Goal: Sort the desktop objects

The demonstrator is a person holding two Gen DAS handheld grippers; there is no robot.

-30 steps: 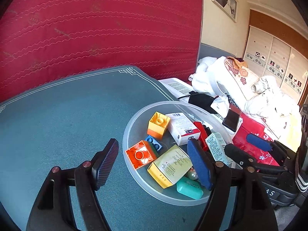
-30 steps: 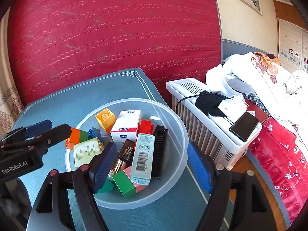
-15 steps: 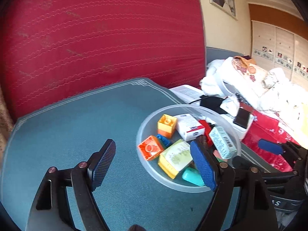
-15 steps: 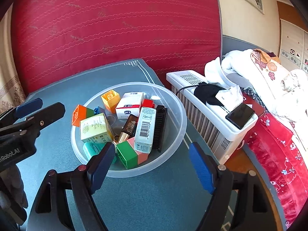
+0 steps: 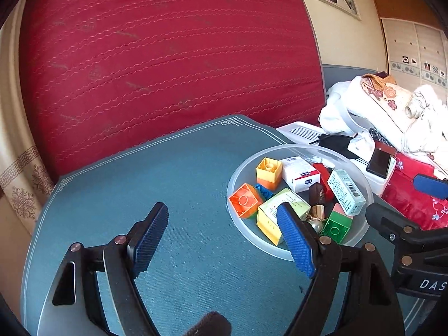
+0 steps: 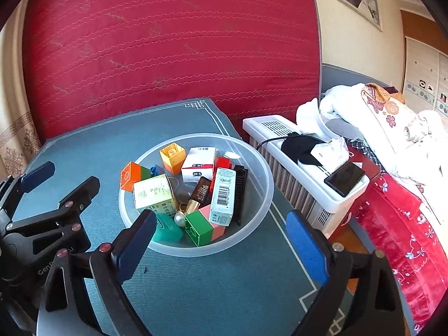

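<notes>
A clear plastic bowl [image 6: 257, 184] [image 5: 252, 231] stands on the blue-green table mat [image 5: 182, 173]. It holds an orange brick [image 6: 130, 176], a yellow brick [image 6: 172, 154], a green brick [image 6: 198, 228], a white box [image 6: 199, 163], a barcoded box [image 6: 222, 196], a black comb [image 6: 241, 193], a lipstick [image 6: 200, 193] and a pearl [image 6: 179, 219]. My right gripper [image 6: 221, 232] hovers at the bowl's near rim, jaws opening, gripping nothing. My left gripper [image 5: 221, 229] is open over bare mat left of the bowl, its right finger in front of the rim.
A red quilt [image 6: 168, 42] stands upright behind the table. To the right, a white heater [image 6: 294, 168] carries a phone [image 6: 344, 177] and a black cloth. Beyond it lies a bed with a red cover [image 6: 392, 224] and piled bedding.
Both grippers have drawn back from the bowl. The right jaws have spread wider. The left view has swung left, so the bowl now sits further right.
</notes>
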